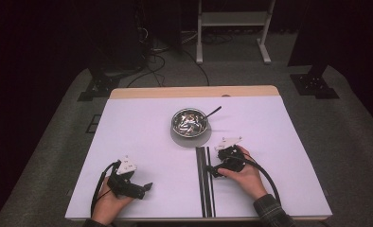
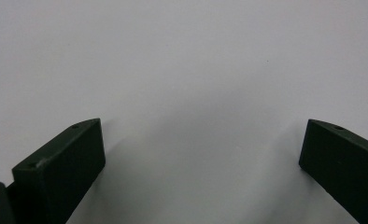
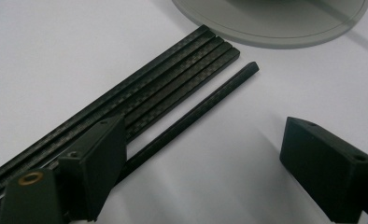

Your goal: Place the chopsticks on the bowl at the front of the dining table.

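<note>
lab / recording rig, not a home | dark curtained surround, grey carpet | white-covered worktop [image 1: 142,137] alone mid-floor | black stand bases [image 1: 97,87] bolted at its far corners | loose cables [image 1: 156,56] trailing on floor behind | white frame legs [image 1: 232,28] at back | cabled handheld tool [image 1: 222,166] per hand

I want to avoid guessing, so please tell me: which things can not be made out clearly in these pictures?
- Bowl contents: too small and shiny in the high view; cut off by the top edge in the right gripper view.
- Black sticks: their near ends are hidden behind the right gripper, whose jaws stand open.
- Left gripper: open jaws over bare table; its camera does not take in the bowl or sticks.
</note>
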`<action>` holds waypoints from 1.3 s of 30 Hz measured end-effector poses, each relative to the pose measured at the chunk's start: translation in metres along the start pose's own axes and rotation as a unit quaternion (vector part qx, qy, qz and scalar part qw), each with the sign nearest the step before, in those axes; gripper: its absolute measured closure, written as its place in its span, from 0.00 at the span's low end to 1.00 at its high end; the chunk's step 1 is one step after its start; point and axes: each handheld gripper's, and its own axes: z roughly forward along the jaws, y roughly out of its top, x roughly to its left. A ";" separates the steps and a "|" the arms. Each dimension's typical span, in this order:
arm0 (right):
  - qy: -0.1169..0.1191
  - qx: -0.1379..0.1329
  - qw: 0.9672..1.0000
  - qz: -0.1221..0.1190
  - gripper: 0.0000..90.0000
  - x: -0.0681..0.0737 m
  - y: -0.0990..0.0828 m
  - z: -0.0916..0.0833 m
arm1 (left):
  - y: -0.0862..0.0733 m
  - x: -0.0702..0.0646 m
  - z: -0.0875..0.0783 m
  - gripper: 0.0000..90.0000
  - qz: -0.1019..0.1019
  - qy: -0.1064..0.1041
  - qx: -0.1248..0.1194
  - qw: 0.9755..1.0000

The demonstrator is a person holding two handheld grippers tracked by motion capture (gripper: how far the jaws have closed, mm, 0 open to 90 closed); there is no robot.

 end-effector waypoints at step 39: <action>-0.006 0.015 1.000 0.001 0.15 0.029 -0.021 -0.022 | 0.000 0.000 0.000 0.00 0.000 0.000 0.000 1.000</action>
